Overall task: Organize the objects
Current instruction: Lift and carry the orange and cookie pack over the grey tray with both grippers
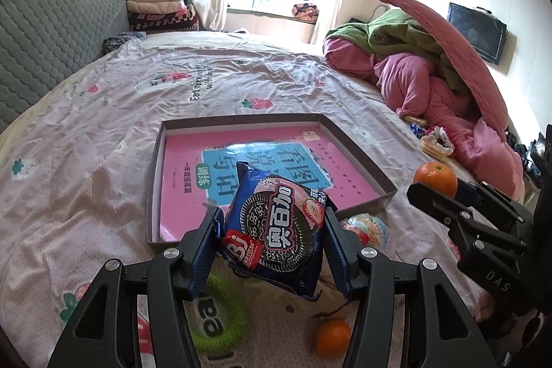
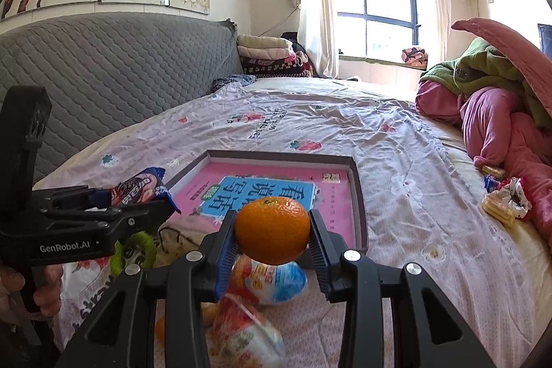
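Observation:
My left gripper (image 1: 270, 235) is shut on a blue cookie packet (image 1: 276, 230) and holds it above the near edge of a shallow box (image 1: 157, 168) with a pink book inside. My right gripper (image 2: 272, 230) is shut on an orange (image 2: 272, 230), held above the box's near edge (image 2: 360, 195). The right gripper with its orange (image 1: 435, 178) shows at the right of the left wrist view. The left gripper with the packet (image 2: 138, 190) shows at the left of the right wrist view.
On the bedsheet below lie a second orange (image 1: 332, 337), a green knitted ring (image 1: 220, 316), a round blue-and-white snack pack (image 2: 272, 280) and a clear wrapped snack (image 2: 248, 333). Pink and green bedding (image 1: 431, 75) is piled at the right. A grey headboard (image 2: 103, 75) stands left.

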`<state>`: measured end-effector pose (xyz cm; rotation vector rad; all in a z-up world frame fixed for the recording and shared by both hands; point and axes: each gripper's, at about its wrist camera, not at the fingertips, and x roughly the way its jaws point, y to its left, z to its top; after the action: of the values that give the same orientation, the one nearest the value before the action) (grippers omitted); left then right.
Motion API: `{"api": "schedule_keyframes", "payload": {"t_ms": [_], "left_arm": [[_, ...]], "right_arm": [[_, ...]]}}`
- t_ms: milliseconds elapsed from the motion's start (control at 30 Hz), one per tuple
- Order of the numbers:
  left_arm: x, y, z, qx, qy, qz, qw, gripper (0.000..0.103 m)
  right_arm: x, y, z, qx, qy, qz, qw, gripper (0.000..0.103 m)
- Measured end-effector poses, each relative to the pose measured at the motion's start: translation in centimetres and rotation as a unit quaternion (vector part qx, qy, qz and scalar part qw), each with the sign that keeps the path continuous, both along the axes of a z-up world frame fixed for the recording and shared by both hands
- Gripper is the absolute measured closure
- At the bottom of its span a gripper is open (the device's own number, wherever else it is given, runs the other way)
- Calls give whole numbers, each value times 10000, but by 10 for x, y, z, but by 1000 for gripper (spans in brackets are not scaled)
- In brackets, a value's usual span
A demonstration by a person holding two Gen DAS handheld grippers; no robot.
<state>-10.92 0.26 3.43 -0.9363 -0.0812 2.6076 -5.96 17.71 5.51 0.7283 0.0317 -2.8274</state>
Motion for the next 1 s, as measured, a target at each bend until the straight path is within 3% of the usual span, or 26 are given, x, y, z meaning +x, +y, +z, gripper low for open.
{"api": "schedule_keyframes", "payload": {"t_ms": [700, 1000], "left_arm": [[-53, -11, -3, -33, 11, 120, 9999, 45], [-81, -20, -10, -102, -206, 228, 9995, 45]], "right_arm": [[-55, 16, 5, 40, -11, -216, 9998, 63], [-85, 24, -12, 53, -396, -240, 9989, 63]]}}
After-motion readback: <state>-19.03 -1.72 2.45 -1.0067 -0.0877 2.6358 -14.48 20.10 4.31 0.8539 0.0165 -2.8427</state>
